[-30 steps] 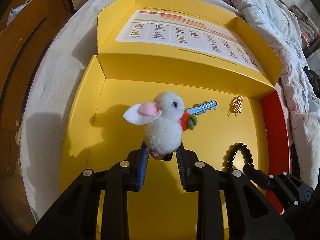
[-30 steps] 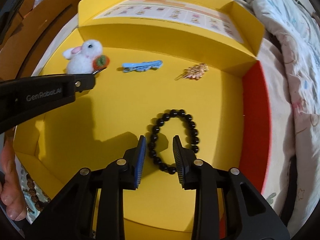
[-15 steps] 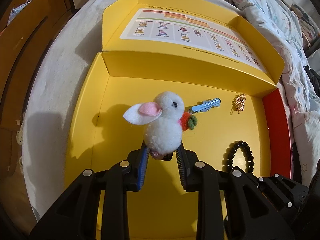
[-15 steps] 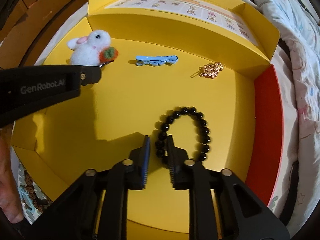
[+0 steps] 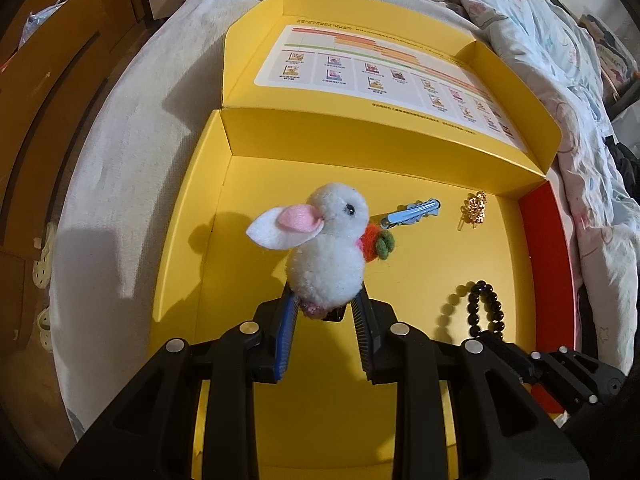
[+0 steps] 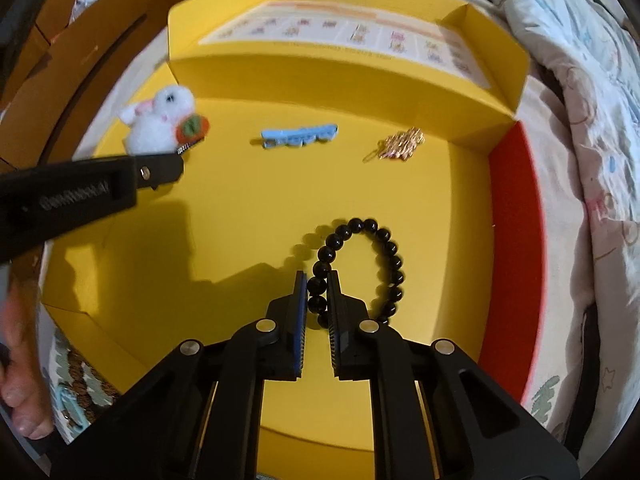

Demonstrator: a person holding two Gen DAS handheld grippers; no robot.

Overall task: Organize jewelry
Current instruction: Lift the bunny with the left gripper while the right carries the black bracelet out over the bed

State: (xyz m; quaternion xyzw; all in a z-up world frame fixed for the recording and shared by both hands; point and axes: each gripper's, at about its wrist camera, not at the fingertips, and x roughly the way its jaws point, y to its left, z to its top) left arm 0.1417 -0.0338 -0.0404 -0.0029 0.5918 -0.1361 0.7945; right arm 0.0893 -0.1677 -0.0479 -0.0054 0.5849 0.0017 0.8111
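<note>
My left gripper (image 5: 325, 305) is shut on a white pom-pom rabbit clip (image 5: 328, 256) with a pink ear and an orange carrot, held above the left part of the yellow box floor (image 5: 256, 184). The rabbit also shows in the right wrist view (image 6: 160, 124). My right gripper (image 6: 318, 282) is shut on a black bead bracelet (image 6: 384, 256) that hangs from its jaws above the floor of the yellow box (image 6: 440, 208). A blue hair clip (image 6: 300, 136) and a gold brooch (image 6: 400, 144) lie near the back wall.
The box stands on a bed with its lid (image 5: 380, 64) folded open behind. Its right wall is red (image 6: 516, 240). A patterned quilt (image 5: 560, 60) lies to the right, a wooden cupboard (image 5: 48, 60) to the left. A bare foot (image 6: 24, 396) shows at lower left.
My right gripper has closed on the bracelet and lifted it off the floor. The left gripper with the rabbit has risen and drawn back a little.
</note>
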